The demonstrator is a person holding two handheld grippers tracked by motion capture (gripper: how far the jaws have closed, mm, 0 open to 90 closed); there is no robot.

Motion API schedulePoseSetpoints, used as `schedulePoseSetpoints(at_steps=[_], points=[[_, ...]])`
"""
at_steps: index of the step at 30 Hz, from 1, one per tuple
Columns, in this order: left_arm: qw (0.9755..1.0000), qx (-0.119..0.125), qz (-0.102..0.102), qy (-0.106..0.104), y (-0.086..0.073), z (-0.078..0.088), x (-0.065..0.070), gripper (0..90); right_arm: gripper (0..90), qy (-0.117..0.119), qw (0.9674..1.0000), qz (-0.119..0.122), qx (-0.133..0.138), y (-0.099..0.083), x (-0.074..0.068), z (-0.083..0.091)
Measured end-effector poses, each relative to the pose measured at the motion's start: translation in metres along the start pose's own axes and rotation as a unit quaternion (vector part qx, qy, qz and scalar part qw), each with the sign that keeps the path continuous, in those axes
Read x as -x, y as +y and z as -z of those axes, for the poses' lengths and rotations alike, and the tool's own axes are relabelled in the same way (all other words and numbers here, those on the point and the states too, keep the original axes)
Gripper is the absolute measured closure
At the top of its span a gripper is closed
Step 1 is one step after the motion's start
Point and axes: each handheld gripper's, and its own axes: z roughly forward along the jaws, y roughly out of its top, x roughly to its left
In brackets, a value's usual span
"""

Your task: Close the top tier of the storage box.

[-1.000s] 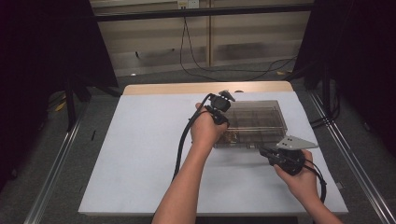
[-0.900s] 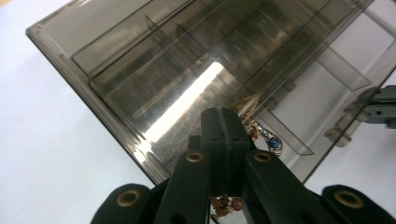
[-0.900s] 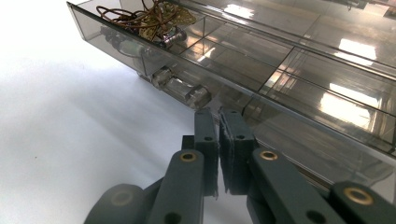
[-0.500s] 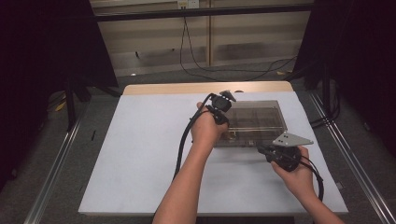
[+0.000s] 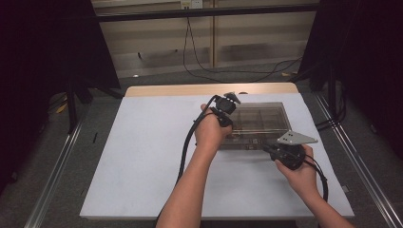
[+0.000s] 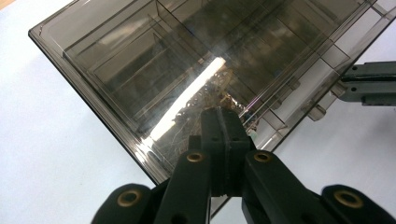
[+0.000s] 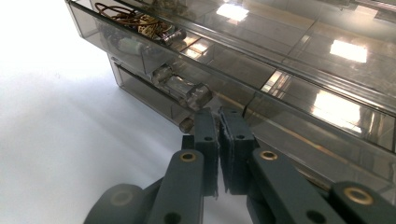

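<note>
High view, white table, dark curtains

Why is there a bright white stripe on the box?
In the left gripper view it is glare: a light reflecting off the box's shiny lid. The right gripper view shows similar bright patches on the box. The high view is dim, dark at the sides.

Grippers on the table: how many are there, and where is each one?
2. The left gripper rests on the left end of the clear plastic box, jaws pressed together. The right gripper is at the box's near edge, jaws nearly together.
</note>
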Motion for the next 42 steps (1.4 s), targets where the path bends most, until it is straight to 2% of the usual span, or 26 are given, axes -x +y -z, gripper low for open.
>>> schedulePoseSetpoints(at_steps=[11, 14, 16, 23, 28, 32, 38, 40, 41, 42], points=[[1.0000, -0.002, -0.005, 0.003, 0.000, 0.000, 0.000, 90.0, 86.2, -0.005, 1.0000, -0.001, 0.004, 0.003, 0.004, -0.008], [1.0000, 0.001, 0.002, 0.001, 0.000, 0.000, 0.001, 90.0, 86.2, -0.007, 1.0000, -0.003, 0.003, 0.004, 0.005, -0.009], [1.0000, -0.001, -0.004, 0.003, 0.000, 0.000, 0.000, 90.0, 86.2, -0.010, 0.9999, -0.002, 0.004, 0.004, 0.006, -0.011], [1.0000, -0.001, -0.005, 0.005, 0.000, 0.000, 0.001, 90.0, 86.4, -0.015, 0.9998, -0.004, 0.014, 0.006, 0.010, -0.013], [1.0000, 0.006, 0.001, 0.006, -0.001, 0.000, 0.002, 90.0, 85.3, -0.016, 0.9998, -0.002, 0.010, 0.005, 0.009, -0.015], [0.9998, 0.016, 0.008, 0.001, -0.003, 0.000, 0.000, 90.0, 85.0, -0.016, 0.9998, 0.000, 0.012, 0.005, 0.009, -0.013], [0.9998, 0.017, 0.011, -0.005, -0.004, 0.001, -0.002, 89.8, 82.1, -0.015, 0.9998, 0.003, 0.011, 0.003, 0.007, -0.005], [0.9995, 0.018, 0.017, -0.018, -0.003, 0.002, -0.005, 87.0, 80.8, -0.013, 0.9999, 0.002, 0.011, 0.002, 0.008, -0.002], [0.9996, 0.019, 0.012, -0.017, -0.003, 0.002, -0.005, 82.3, 79.7, -0.011, 0.9999, 0.000, 0.012, 0.001, 0.008, 0.000], [0.9996, 0.019, 0.013, -0.017, -0.003, 0.002, -0.005, 82.2, 79.2, -0.012, 0.9999, 0.001, 0.010, 0.001, 0.009, 0.001]])
